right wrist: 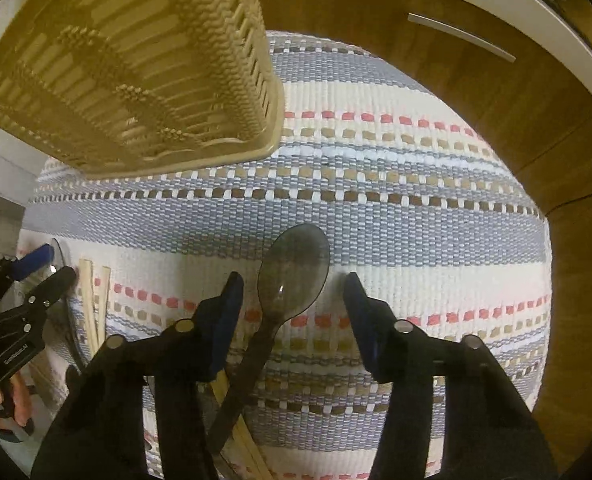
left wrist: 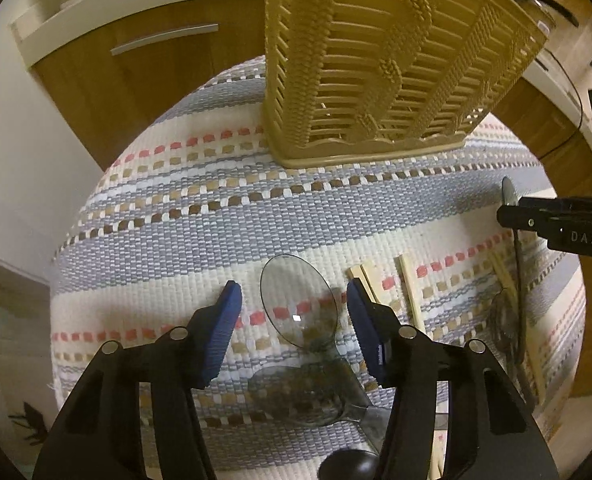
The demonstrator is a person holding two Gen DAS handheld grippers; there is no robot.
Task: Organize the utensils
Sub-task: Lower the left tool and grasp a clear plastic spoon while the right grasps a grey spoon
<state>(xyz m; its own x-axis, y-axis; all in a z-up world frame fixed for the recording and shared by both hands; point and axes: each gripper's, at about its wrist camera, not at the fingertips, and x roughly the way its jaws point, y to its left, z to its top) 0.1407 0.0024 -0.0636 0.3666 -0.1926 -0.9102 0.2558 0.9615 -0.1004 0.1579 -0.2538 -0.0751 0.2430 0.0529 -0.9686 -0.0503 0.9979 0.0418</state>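
Note:
A tan woven plastic basket [left wrist: 380, 60] stands on a striped mat [left wrist: 256, 200] ahead of both grippers; it also shows in the right wrist view [right wrist: 136, 64]. My left gripper [left wrist: 292, 300] is open, its blue pads either side of a clear plastic spoon [left wrist: 296, 304] lying on the mat. A second clear spoon [left wrist: 296, 396] lies under it, nearer me. My right gripper [right wrist: 292, 292] is open around a smoky dark plastic spoon [right wrist: 292, 268] that rests on the mat. Wooden chopsticks [left wrist: 410, 292] lie between the two grippers; they also show in the right wrist view [right wrist: 94, 300].
Wooden cabinet doors with metal handles [left wrist: 164, 38] stand behind the mat. The right gripper's finger [left wrist: 552, 220] shows at the right edge of the left view, above a dark utensil [left wrist: 516, 300]. The left gripper [right wrist: 20, 308] and a hand show at the left of the right view.

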